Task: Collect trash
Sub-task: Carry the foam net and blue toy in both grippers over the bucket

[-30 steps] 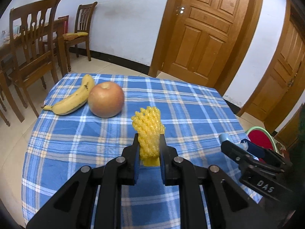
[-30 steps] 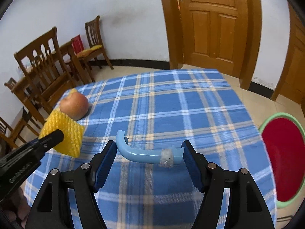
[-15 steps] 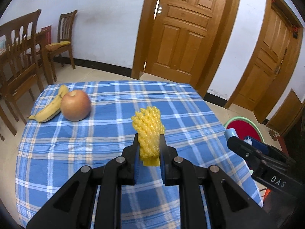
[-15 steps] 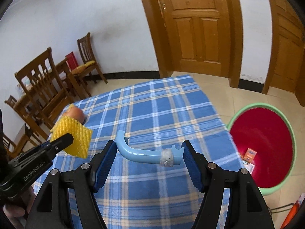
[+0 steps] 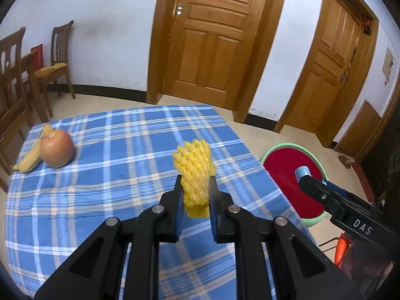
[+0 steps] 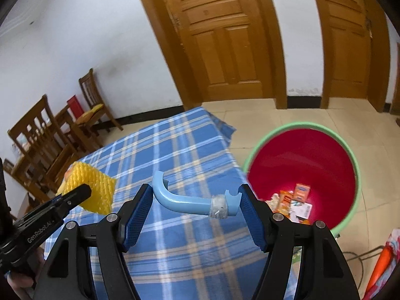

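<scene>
Far left on the blue plaid cloth [image 5: 105, 175]: a banana [image 5: 30, 160] touching an apple [image 5: 58, 148], both near the table's edge, wooden chairs [image 5: 15, 80] behind them on the floor. Centre: left gripper [image 5: 195, 190] closed narrow on a yellow foam net [image 5: 193, 167], pads pressing both sides, net standing upright above the fingertips, clear of the cloth. In the right wrist view the same net [image 6: 87, 190] shows as a flat yellow sleeve at the left. Right of it: right gripper [image 6: 196, 200] set fairly wide, spanning a curved light-blue plastic piece [image 6: 185, 200] with a band of grey tape near one end; both ends meet the blue pads, piece held level above the cloth's right edge. Further right, on the tiled floor beside the table: red bin [image 6: 345, 175] with a green rim, cartons and paper scraps [image 6: 295, 200] lying at the bottom. Two wooden doors [image 5: 212, 40] behind.
</scene>
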A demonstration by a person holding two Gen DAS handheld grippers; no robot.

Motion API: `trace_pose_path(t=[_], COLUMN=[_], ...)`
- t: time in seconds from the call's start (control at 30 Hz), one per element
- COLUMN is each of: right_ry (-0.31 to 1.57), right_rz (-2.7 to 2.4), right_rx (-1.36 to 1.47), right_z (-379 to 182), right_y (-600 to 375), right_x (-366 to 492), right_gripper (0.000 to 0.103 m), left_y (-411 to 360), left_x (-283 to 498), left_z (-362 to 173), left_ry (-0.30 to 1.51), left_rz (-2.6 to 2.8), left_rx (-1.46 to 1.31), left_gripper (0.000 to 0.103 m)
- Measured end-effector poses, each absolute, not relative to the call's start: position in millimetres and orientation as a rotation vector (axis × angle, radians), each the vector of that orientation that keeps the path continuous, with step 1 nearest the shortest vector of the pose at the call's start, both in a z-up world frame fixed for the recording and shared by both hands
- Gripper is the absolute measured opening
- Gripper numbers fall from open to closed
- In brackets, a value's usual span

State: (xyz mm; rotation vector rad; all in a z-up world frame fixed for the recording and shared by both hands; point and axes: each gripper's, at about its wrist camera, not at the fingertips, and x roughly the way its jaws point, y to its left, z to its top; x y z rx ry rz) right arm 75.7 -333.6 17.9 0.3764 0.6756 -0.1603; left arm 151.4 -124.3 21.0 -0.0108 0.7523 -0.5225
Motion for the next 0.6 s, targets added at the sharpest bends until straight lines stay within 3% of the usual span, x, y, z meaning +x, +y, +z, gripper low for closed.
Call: trace_pose_path(t=[0.6], right_ry=[0.654], right_rz=[-0.304], right_rx=[0.532], right_z=[-9], right_y=[-418], right_x=[40], right_gripper=[0.072], left_y=[-210], left_x=[139], left_z=[9], left_ry=[0.785], left_rz=[-0.647], left_rx=[0.076], left_gripper=[0.016])
